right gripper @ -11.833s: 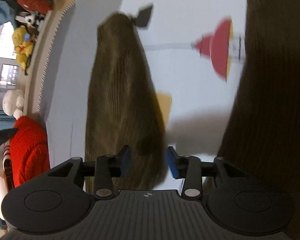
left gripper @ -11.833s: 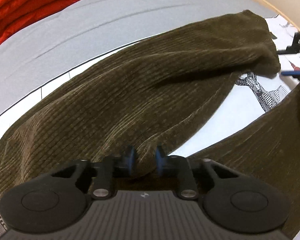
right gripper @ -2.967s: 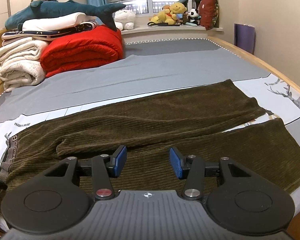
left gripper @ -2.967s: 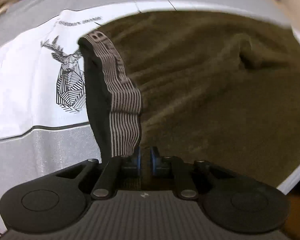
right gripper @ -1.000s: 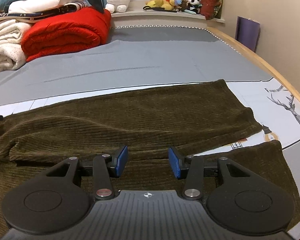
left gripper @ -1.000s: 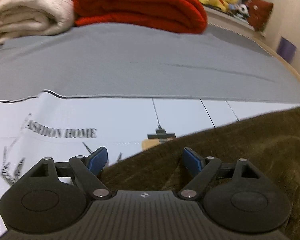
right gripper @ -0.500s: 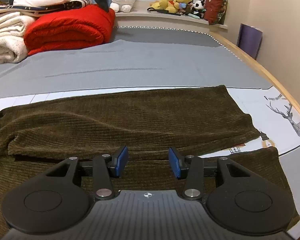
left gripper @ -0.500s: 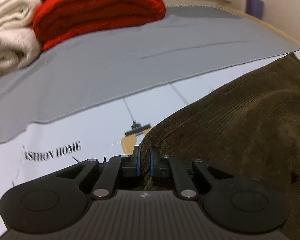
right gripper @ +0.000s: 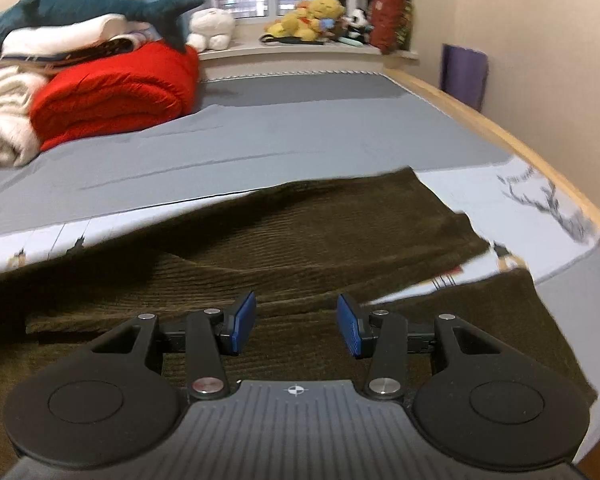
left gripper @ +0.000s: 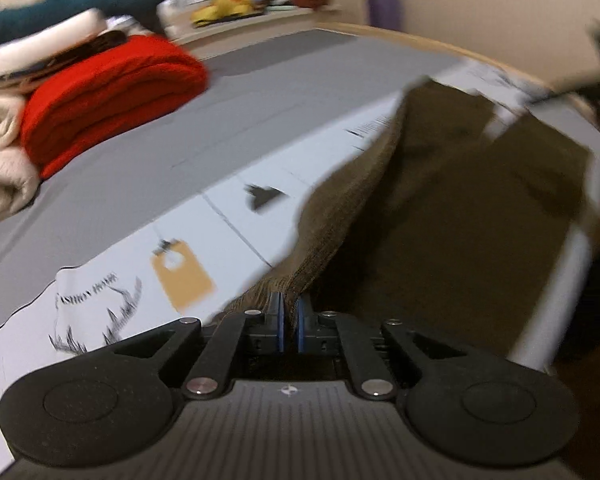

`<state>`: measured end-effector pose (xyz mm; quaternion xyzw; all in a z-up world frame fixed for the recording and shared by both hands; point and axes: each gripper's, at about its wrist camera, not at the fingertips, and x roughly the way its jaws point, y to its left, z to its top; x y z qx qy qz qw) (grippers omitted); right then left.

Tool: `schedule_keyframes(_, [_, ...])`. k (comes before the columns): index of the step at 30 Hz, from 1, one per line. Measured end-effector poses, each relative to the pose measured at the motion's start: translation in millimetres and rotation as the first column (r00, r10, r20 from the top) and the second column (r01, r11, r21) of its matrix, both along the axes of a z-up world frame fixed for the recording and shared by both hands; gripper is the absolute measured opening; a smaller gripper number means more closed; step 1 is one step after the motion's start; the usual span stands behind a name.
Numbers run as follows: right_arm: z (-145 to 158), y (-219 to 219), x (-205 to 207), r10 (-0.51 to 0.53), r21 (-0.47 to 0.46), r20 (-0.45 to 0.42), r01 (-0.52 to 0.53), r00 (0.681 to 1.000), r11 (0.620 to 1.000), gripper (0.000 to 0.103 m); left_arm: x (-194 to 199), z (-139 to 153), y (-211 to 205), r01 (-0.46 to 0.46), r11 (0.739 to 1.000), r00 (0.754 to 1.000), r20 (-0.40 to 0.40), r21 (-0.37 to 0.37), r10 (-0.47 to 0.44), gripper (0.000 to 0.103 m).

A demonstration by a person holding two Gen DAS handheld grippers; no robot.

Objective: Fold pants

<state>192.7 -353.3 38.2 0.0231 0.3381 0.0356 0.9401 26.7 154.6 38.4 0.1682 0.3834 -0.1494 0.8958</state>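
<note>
The pants (right gripper: pixel 300 240) lie spread along the bed (right gripper: pixel 300 132), legs running toward 3 o'clock. The left gripper (left gripper: pixel 289 322) has its fingers pinched narrow on a lifted edge of the cloth. The right gripper (right gripper: pixel 296 326) hovers over the near leg, fingers wide, holding nothing. The corduroy looks soft, heavy and droopy; take hems or waistband.

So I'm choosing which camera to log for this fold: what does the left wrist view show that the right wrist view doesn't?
Only the left wrist view shows the left gripper shut on the brown pants, lifting an edge, plus an orange tag print on the sheet. Only the right wrist view shows the right gripper open above the pants, and both legs spread out. Both show the red blanket and the grey bed sheet.
</note>
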Motion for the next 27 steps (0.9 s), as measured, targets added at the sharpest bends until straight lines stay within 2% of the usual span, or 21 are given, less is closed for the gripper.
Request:
schedule_keyframes(2, [-1, -9, -1, -0.022, 0.04, -0.013, 0.022, 1.0, 0.999, 0.047, -28, -12, -7, -0.011, 1.0, 1.0, -0.016, -0.012, 0.011, 0.006])
schedule_keyframes(4, [-2, -15, 0, -0.033, 0.065, -0.027, 0.035, 0.999, 0.997, 0.047, -42, -32, -5, -0.086, 0.996, 0.996, -0.038, -0.031, 0.085, 0.008])
schedule_keyframes(6, [-4, -19, 0, -0.041, 0.074, -0.042, 0.044, 0.998, 0.996, 0.047, -41, -47, -4, -0.169, 0.985, 0.979, -0.122, -0.035, 0.164, 0.008])
schedule_keyframes(7, [-5, -20, 0, -0.044, 0.079, -0.049, 0.048, 0.998, 0.996, 0.047, -43, -42, -3, -0.207, 0.976, 0.975, -0.099, -0.065, 0.201, 0.011])
schedule_keyframes(8, [-6, -21, -1, -0.047, 0.083, -0.052, 0.052, 0.998, 0.995, 0.047, -43, -36, 1, -0.246, 0.959, 0.968, -0.092, -0.144, 0.234, 0.016])
schedule_keyframes(9, [-6, -21, -2, -0.049, 0.086, -0.054, 0.054, 0.997, 0.995, 0.047, -41, -32, 9, -0.285, 0.926, 0.957, -0.127, -0.247, 0.261, 0.031])
schedule_keyframes(10, [-6, -21, -3, -0.049, 0.087, -0.055, 0.054, 0.997, 0.995, 0.047, -41, -32, 18, -0.328, 0.882, 0.943, -0.17, -0.337, 0.286, 0.04])
schedule_keyframes(12, [-7, -22, -5, -0.047, 0.082, -0.054, 0.051, 0.997, 0.995, 0.047, -38, -40, 32, -0.413, 0.813, 0.906, -0.274, -0.411, 0.322, 0.04])
schedule_keyframes(14, [-6, -24, -7, -0.047, 0.082, -0.053, 0.051, 0.998, 0.995, 0.047, -25, -60, 42, -0.507, 0.753, 0.844, -0.421, -0.42, 0.333, 0.044])
schedule_keyframes(16, [-7, -26, -7, -0.05, 0.082, -0.053, 0.054, 0.997, 0.995, 0.047, -13, -84, 48, -0.582, 0.716, 0.774, -0.534, -0.386, 0.34, 0.047])
schedule_keyframes(17, [-7, -27, -6, -0.052, 0.082, -0.054, 0.057, 0.997, 0.995, 0.047, -8, -91, 51, -0.605, 0.703, 0.751, -0.562, -0.374, 0.347, 0.047])
schedule_keyframes(19, [-7, -28, -4, -0.057, 0.085, -0.059, 0.062, 0.997, 0.994, 0.047, 4, -106, 60, -0.669, 0.651, 0.697, -0.607, -0.359, 0.382, 0.062])
schedule_keyframes(21, [-8, -29, -2, -0.063, 0.09, -0.064, 0.068, 0.996, 0.994, 0.047, 11, -115, 70, -0.732, 0.588, 0.643, -0.633, -0.343, 0.431, 0.061])
schedule_keyframes(22, [-8, -29, 0, -0.065, 0.095, -0.066, 0.071, 0.996, 0.993, 0.047, 14, -116, 76, -0.755, 0.554, 0.627, -0.632, -0.35, 0.456, 0.06])
schedule_keyframes(23, [-9, -28, 1, -0.066, 0.101, -0.069, 0.073, 0.995, 0.992, 0.047, 16, -113, 81, -0.768, 0.529, 0.622, -0.621, -0.362, 0.478, 0.06])
schedule_keyframes(25, [-9, -26, 4, -0.068, 0.108, -0.073, 0.075, 0.995, 0.991, 0.047, 24, -108, 85, -0.771, 0.509, 0.628, -0.592, -0.383, 0.505, 0.061])
schedule_keyframes(27, [-9, -23, 7, -0.065, 0.117, -0.072, 0.073, 0.995, 0.99, 0.047, 32, -108, 86, -0.778, 0.504, 0.62, -0.587, -0.375, 0.52, 0.06])
